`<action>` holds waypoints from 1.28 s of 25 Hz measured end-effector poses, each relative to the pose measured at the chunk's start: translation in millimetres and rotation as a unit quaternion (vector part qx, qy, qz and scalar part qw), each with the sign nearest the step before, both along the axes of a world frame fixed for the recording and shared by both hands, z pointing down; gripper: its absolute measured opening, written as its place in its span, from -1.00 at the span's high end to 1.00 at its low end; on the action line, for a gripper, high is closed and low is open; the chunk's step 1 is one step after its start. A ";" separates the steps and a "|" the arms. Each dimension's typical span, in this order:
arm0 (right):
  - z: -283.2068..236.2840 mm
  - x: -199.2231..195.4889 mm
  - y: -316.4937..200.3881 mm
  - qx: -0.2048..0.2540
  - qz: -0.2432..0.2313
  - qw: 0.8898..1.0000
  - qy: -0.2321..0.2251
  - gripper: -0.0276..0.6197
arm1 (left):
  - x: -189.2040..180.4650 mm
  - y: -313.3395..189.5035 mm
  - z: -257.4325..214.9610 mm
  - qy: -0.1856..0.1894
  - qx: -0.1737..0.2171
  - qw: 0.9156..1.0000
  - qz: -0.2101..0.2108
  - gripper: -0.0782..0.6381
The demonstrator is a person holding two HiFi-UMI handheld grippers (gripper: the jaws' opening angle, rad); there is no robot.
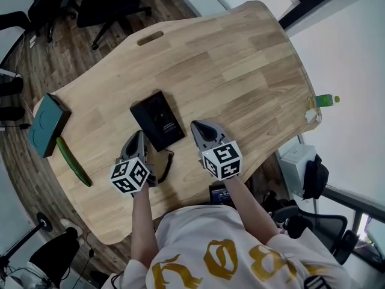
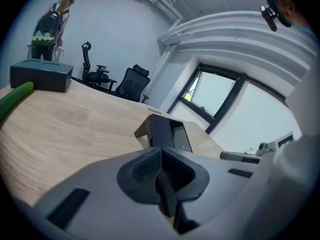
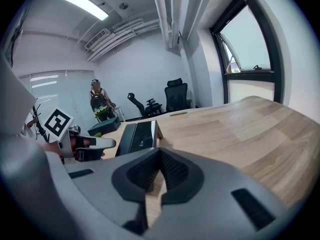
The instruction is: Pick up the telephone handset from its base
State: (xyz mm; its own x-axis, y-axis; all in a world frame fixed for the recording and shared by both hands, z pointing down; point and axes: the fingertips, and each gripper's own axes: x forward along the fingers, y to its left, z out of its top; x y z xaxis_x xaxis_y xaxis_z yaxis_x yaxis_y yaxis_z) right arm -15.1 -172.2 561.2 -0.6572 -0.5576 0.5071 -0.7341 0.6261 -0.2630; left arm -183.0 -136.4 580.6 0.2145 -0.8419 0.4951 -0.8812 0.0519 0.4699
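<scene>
A black telephone [image 1: 157, 120] lies flat in the middle of the wooden table [image 1: 240, 59], its handset resting on the base and a coiled cord [image 1: 166, 164] trailing toward the near edge. My left gripper [image 1: 139, 135] hangs just left of the phone's near corner, jaws shut and empty; in the left gripper view the telephone [image 2: 167, 132] sits a short way beyond the left gripper [image 2: 161, 151]. My right gripper [image 1: 196, 125] is at the phone's right side, shut, nothing between its pads. In the right gripper view the telephone [image 3: 135, 136] lies ahead-left of the right gripper [image 3: 160, 153].
A teal box [image 1: 48, 124] and a green cucumber [image 1: 73, 161] lie at the table's left end. A green bottle [image 1: 325, 100] stands at the right edge. Office chairs [image 1: 108, 5] stand beyond the far side, and a person [image 3: 100, 104] stands in the background.
</scene>
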 end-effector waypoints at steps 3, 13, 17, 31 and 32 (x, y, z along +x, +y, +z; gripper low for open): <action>6.1 -0.1 0.4 -0.009 0.001 1.000 0.000 0.90 | -0.3 0.6 3.3 0.005 -0.002 1.000 0.001 0.76; 19.6 -5.1 -7.2 -0.024 -0.003 1.000 0.001 0.90 | 8.1 -6.9 15.9 0.103 -0.009 0.995 0.004 0.39; 23.2 -6.1 -9.6 -0.029 -0.005 1.000 0.002 0.90 | 14.1 -11.1 19.1 0.114 -0.014 0.993 0.018 0.38; 23.6 -4.3 -11.4 -0.030 -0.002 1.000 0.002 0.90 | 17.1 -11.5 19.0 0.121 -0.015 0.992 0.035 0.46; 23.0 -4.3 -10.9 -0.029 -0.003 1.000 0.002 0.90 | 17.2 -11.1 17.9 0.120 -0.014 0.992 0.036 0.48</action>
